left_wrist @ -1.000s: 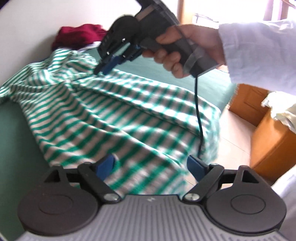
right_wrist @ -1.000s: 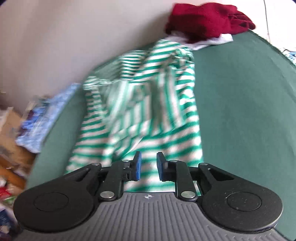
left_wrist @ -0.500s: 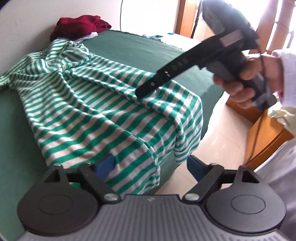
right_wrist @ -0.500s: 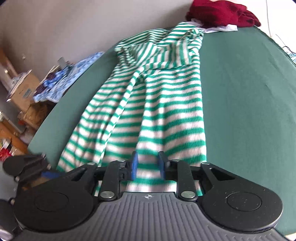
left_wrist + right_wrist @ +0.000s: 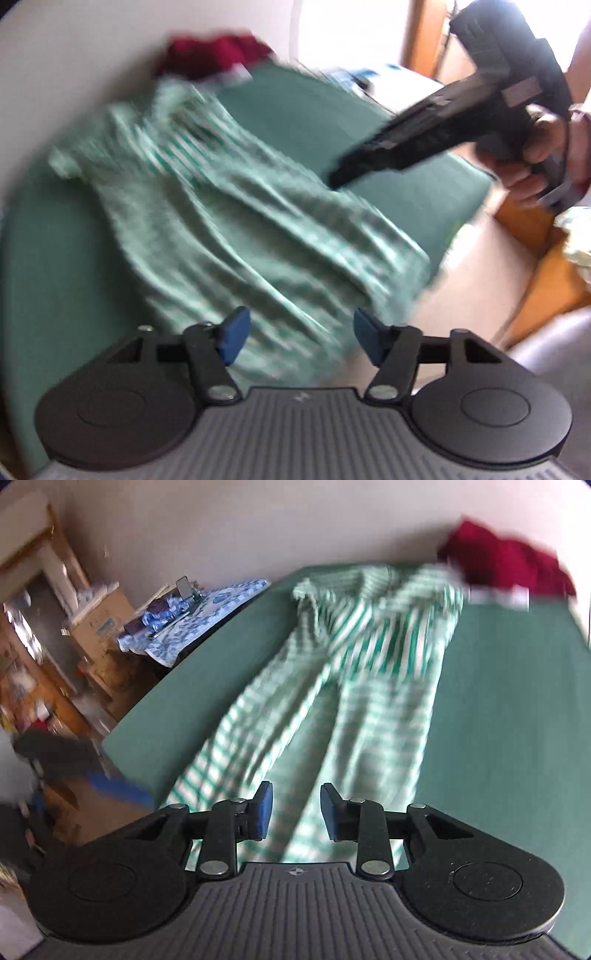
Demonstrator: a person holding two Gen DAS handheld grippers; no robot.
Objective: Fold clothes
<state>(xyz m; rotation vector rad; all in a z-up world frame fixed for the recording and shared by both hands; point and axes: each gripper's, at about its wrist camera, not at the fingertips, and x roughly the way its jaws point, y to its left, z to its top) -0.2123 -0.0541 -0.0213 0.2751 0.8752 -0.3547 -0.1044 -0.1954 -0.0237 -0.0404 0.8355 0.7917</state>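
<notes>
The striped garment (image 5: 236, 229) lay spread on the green bed (image 5: 498, 701), below both grippers. The left gripper (image 5: 299, 336), jaws closing, and the right gripper (image 5: 295, 810), jaws narrowing, pinched nothing.

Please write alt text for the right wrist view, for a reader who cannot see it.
A green-and-white striped garment lies stretched along a green bed, blurred. The right gripper is above its near end, jaws apart, gripping nothing. Dark red clothes sit at the far end.

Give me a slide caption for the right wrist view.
Right gripper, jaws apart, above a green-striped garment spread on the green bed, maroon clothes beyond.
</notes>
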